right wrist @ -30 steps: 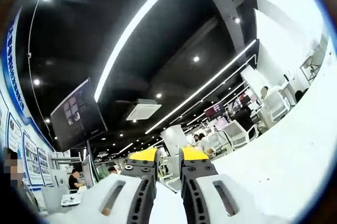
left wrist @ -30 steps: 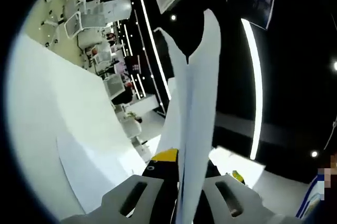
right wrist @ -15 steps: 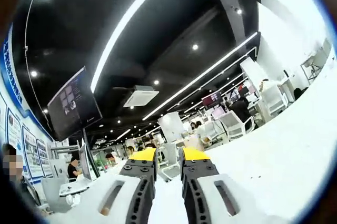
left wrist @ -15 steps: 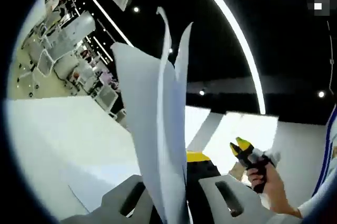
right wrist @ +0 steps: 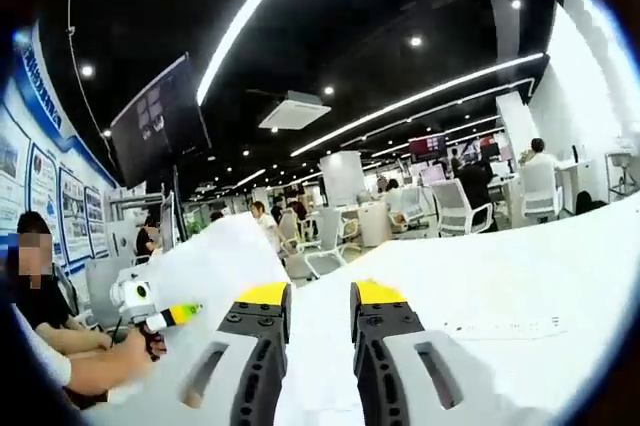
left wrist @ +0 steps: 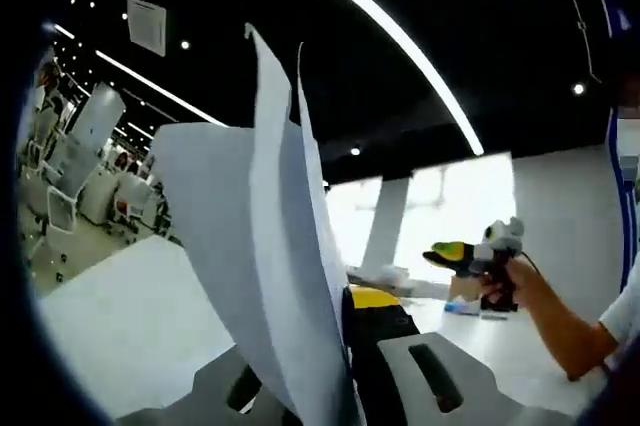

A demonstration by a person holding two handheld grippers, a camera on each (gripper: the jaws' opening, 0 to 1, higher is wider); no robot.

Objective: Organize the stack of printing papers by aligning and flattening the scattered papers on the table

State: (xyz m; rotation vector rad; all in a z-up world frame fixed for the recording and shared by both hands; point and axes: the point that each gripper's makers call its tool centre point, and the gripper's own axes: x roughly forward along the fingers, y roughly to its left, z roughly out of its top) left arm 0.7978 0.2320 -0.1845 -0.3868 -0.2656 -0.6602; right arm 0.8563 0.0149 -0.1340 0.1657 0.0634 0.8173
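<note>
Several white printing papers (left wrist: 270,246) stand upright between my left gripper's jaws, and my left gripper (left wrist: 335,308) is shut on their lower edge; the sheets fan apart at the top and hide the left jaw. In the right gripper view the same papers (right wrist: 215,256) rise above the left gripper (right wrist: 170,314), held in a hand at the left. My right gripper (right wrist: 320,296) is open above the white table (right wrist: 500,286), with nothing between its yellow-tipped fingers. It also appears as the right gripper (left wrist: 450,256) in a hand, apart from the papers.
The white table (left wrist: 120,316) stretches below both grippers. A person's forearm (left wrist: 560,321) reaches in from the right. Office chairs and desks (right wrist: 450,206) and seated people stand beyond the table's far edge. A dark screen (right wrist: 160,121) hangs overhead.
Both views have swung down from the ceiling towards the room. The papers stay clamped in the left gripper. The right gripper's jaws stand slightly wider apart, and each gripper now appears in the other's view.
</note>
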